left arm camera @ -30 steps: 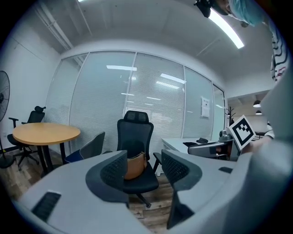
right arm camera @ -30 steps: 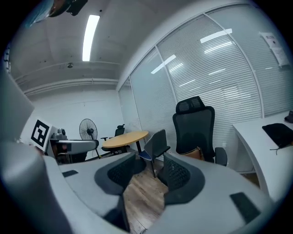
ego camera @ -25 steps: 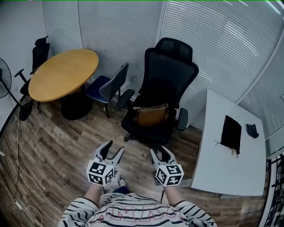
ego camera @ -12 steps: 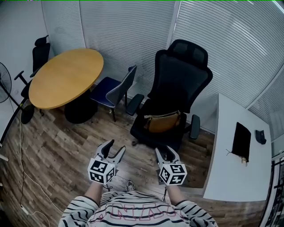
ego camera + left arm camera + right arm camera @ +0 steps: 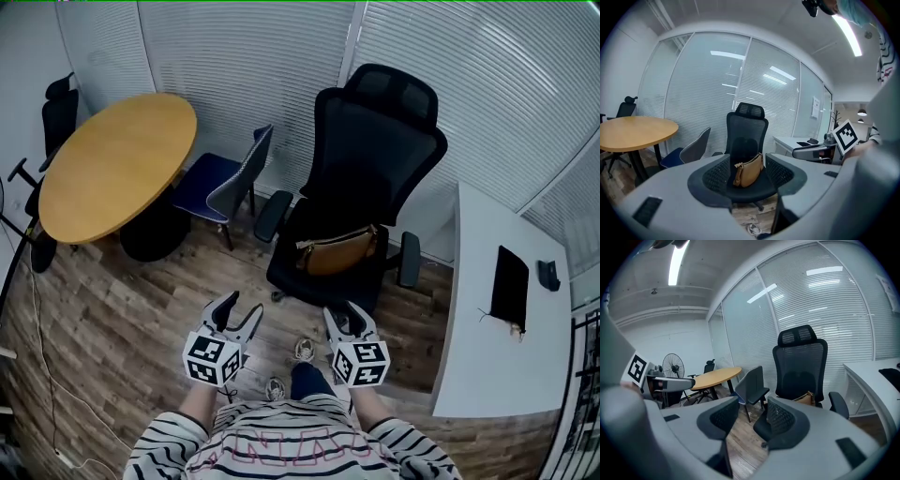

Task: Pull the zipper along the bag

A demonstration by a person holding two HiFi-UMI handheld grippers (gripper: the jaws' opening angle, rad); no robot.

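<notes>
**Left gripper** (image 5: 239, 312): jaws apart, nothing between the pads. In its own view I see the bag framed in the gap, but far off.

**Right gripper** (image 5: 345, 314): jaws apart, empty. It is aimed a little left of the bag, at floor and chair base.

**Both grippers:** held low in front of me, side by side, well short of the chair.

**Bag** (image 5: 337, 251): small, tan, with a strap. It lies on the seat of the chair (image 5: 380, 150), propped against the backrest with its top edge up. I take the zipper to run along that top edge. The pull is too small for me to find from here.

**Step in hand (my judgement):** the approach. Nothing of the zipper job is begun.

**How I would do it well:**
- Close in until the pull shows plainly in a gripper view before committing either hand.
- Bring the right gripper round to face the bag.
- Use one gripper to pinch the bag's end or strap root as an anchor, and the other to take the pull alone, not the fabric.
- Draw along the line of the teeth. The bag is soft and unsecured, so without the anchor I expect it to slide or fold.

**Hazards:** the armrests (image 5: 270, 214) flank the bag, so I would enter from the front, between them.

**Not needed:** the counter (image 5: 478, 337) at right with a dark pouch (image 5: 509, 286), and the round table (image 5: 112, 164) at left.
</notes>
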